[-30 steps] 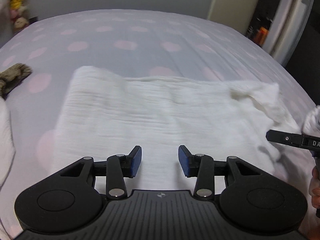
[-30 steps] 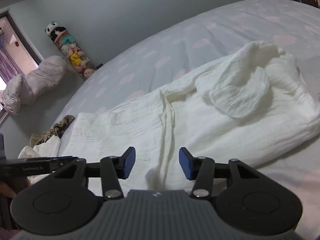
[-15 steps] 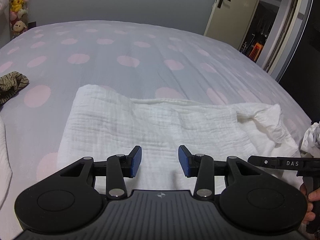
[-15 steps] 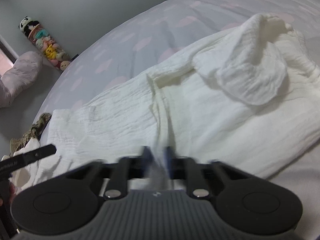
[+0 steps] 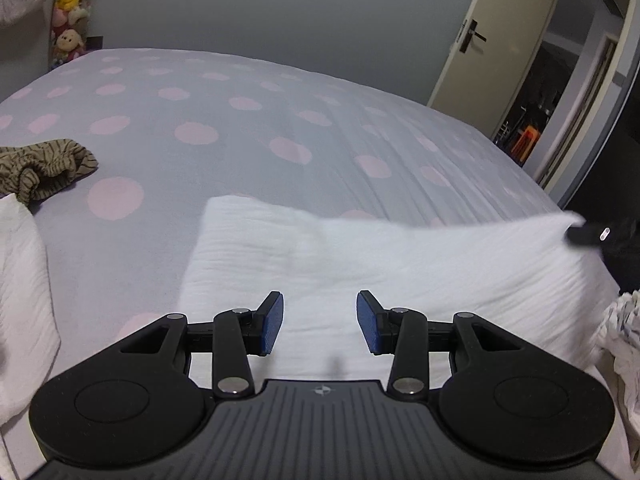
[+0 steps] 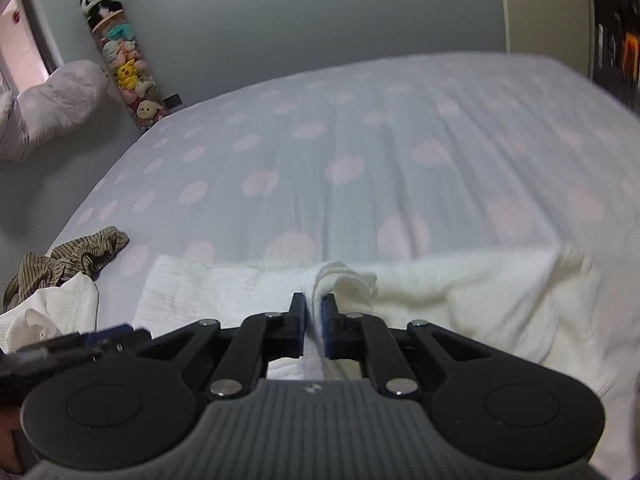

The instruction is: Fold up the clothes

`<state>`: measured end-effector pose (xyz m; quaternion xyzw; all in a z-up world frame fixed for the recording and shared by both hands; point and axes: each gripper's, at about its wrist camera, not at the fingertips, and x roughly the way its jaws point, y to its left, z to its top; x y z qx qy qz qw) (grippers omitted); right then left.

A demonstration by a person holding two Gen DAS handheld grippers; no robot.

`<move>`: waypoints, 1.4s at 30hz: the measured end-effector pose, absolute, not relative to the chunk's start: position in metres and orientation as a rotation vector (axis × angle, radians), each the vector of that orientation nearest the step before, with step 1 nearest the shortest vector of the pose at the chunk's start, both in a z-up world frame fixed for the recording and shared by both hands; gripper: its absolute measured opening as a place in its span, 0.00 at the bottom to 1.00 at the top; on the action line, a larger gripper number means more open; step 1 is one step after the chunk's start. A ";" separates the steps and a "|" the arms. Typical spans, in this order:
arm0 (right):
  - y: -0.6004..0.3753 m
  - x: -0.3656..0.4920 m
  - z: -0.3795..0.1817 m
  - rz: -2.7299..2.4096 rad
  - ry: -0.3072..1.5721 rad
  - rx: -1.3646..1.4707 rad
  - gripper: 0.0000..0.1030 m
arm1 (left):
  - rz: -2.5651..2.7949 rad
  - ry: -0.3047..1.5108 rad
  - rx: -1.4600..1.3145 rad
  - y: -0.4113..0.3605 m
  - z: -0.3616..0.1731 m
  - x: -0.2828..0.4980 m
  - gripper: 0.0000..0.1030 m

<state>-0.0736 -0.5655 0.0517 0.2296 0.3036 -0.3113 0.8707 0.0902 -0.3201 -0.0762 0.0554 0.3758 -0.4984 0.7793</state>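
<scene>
A bed (image 5: 248,128) with a grey cover dotted in pink fills most of both views, running up to a grey wall at the top of the frame. Across its near edge lies the white garment (image 5: 360,256), a crinkled cloth whose long axis runs left to right through the lower middle of the left wrist view; its left end lies flat on the bed, while its right end is lifted toward the right edge of the frame and blurred. At the left edge of that view sits another white cloth (image 5: 20,280), and above it a crumpled brown striped garment (image 5: 44,168), both apart from the white garment. A further pale, crumpled cloth (image 5: 620,344) shows at the lower right edge. An open door (image 5: 492,40) stands at the upper right, and a stack of plush toys (image 6: 128,68) rises against the wall at the upper left of the right wrist view. The left gripper (image 5: 320,324) hovers over the near edge of the white garment with its jaws apart and nothing between them. The right gripper (image 6: 314,328) has just closed, and its jaws are clamped on a bunched fold of the white garment, which stands up between the blue pads (image 6: 329,330).
</scene>
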 end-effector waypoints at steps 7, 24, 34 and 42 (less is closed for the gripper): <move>-0.593 -0.097 0.108 -0.727 0.665 0.418 0.09 | -1.085 0.825 0.096 -0.318 -0.077 0.096 0.37; -0.712 -0.189 -0.020 -0.979 0.835 0.574 0.10 | -1.086 0.927 0.197 -0.339 -0.105 0.090 0.42; -0.729 -0.211 -0.072 -0.962 0.793 0.664 0.41 | -1.065 1.021 0.231 -0.350 -0.127 0.092 0.47; -0.705 -0.236 -0.070 -0.920 0.758 0.650 0.68 | -1.030 1.147 0.137 -0.328 -0.134 0.086 0.51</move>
